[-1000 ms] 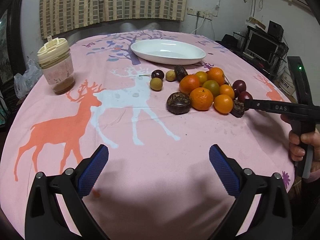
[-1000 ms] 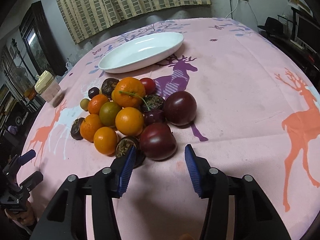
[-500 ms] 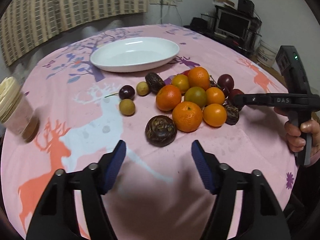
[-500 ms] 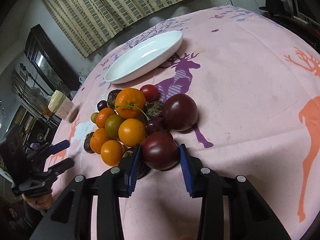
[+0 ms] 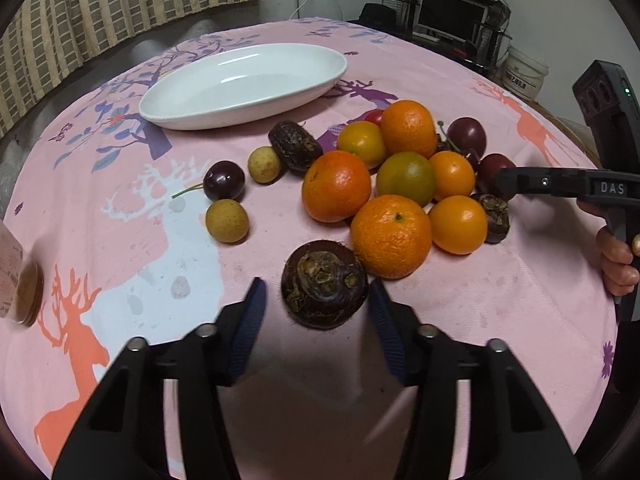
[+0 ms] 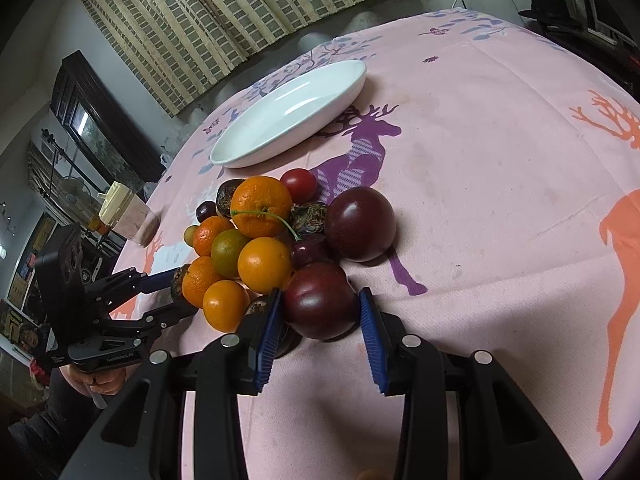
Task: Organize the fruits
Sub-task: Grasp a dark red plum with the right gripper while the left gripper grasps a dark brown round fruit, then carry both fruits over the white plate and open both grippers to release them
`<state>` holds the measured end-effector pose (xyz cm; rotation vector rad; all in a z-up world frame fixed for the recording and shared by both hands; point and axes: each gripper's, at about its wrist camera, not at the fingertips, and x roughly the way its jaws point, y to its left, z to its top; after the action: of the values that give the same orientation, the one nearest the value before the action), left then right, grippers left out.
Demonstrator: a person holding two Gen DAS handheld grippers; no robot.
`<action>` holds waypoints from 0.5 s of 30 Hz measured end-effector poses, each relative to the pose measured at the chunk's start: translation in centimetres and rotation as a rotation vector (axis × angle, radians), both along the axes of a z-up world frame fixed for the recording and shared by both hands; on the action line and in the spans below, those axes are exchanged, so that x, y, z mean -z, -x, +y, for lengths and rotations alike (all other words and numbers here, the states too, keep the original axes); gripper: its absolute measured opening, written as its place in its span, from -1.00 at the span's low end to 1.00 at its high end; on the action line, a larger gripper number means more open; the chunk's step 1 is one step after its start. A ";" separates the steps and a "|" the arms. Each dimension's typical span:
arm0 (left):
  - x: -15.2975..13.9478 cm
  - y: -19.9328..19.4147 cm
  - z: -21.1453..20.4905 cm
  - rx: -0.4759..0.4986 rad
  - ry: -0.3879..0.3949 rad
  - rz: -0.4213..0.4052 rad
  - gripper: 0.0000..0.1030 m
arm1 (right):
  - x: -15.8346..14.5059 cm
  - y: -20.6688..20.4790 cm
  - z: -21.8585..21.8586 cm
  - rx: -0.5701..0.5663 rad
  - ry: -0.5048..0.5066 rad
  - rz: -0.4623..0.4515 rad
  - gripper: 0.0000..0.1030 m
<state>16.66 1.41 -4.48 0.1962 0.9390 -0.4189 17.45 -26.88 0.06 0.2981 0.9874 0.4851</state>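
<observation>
Seven citrus in the pile by my count from the left camera, one of them greenish (image 5: 406, 178). Also two dark plums, four water chestnuts across both views, two longans, two cherries and one small red tomato (image 6: 298, 184).

All of it lies on the pink deer tablecloth (image 5: 520, 300), on my side of the white oval dish (image 5: 244, 84), which holds nothing.

Left gripper (image 5: 316, 286): jaws have just been closing and now stand narrow around the nearest water chestnut (image 5: 323, 284), the fruit farthest from the dish. I see a gap at the left pad and almost none at the right, so no grip. A big orange (image 5: 390, 236) touches that chestnut on the dish side and crowds the right pad.

Right gripper (image 6: 319, 294): jaws have closed in, pads against the near plum (image 6: 320, 304) at the pile's edge away from the dish. Another water chestnut (image 6: 256, 304) sits right at the left finger. A cherry (image 6: 312, 250) and the second plum (image 6: 360, 224) are just behind, toward the dish.

The longans (image 5: 227, 222) and the stemmed cherry (image 5: 224, 180) sit apart, left of the pile. A lidded jar (image 6: 124, 216) stands well off from the dish.
</observation>
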 end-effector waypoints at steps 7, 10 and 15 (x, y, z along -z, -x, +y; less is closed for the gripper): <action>-0.9 0.4 0.4 -0.001 0.034 -0.005 -0.20 | -1.3 0.9 -0.8 -0.021 -0.024 -0.029 -0.25; -3.3 0.4 1.4 -0.017 0.085 -0.061 -0.20 | -3.4 0.5 -0.9 -0.043 -0.075 -0.066 -0.25; -7.1 -4.7 2.2 -0.134 0.195 -0.123 -0.19 | -7.0 -4.8 2.4 -0.067 -0.033 -0.188 -0.25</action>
<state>21.39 3.63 2.60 -0.0182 0.7801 -0.3679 22.29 -24.49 7.05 0.2447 0.8093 0.5797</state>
